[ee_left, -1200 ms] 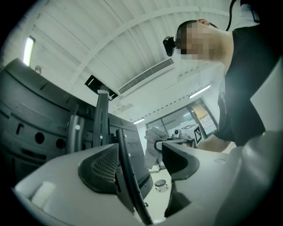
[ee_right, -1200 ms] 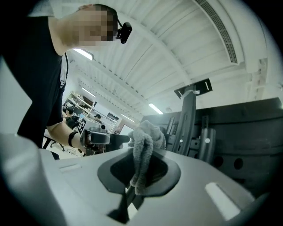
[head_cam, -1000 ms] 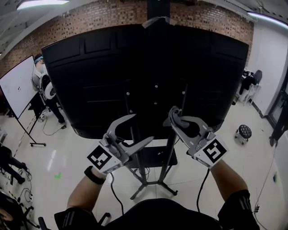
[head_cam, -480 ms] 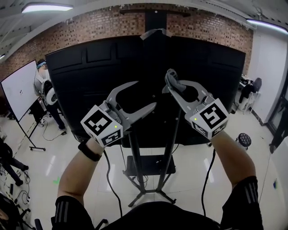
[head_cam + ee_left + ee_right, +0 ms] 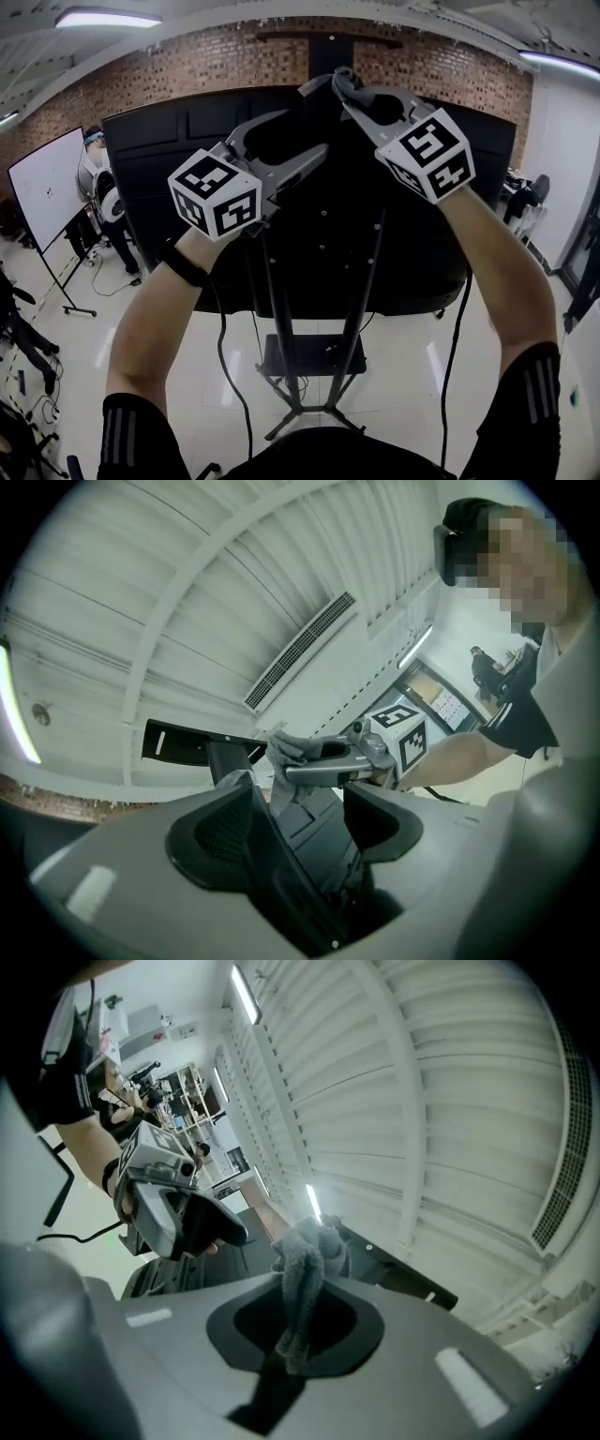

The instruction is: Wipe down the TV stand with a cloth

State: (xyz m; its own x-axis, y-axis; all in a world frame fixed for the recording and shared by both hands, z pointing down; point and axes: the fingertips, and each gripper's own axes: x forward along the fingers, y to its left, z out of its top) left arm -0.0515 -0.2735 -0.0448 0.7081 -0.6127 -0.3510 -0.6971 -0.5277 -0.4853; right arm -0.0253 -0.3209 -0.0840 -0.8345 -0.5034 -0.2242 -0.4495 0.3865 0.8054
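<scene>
Both arms are up in front of the TV stand (image 5: 278,328). The right hand-held gripper (image 5: 342,82) is clamped tight on a grey cloth (image 5: 302,1269), which bunches out past the jaw tips and hangs down between them. That cloth sits right at the top of the stand's black centre post, above the upper edge of the big dark TV (image 5: 169,178). From here I can't tell whether it actually presses on the post or only sits in front of it. The left hand-held gripper (image 5: 300,794) is just beside it, a little lower and to the left. Its jaws stand apart with nothing between them, pointing up toward the same post. The stand's two slim uprights run down to splayed feet on the pale floor (image 5: 169,319). Behind is a brick wall (image 5: 187,52), and off to the left a whiteboard (image 5: 37,183) with a person (image 5: 97,183) beside it.
</scene>
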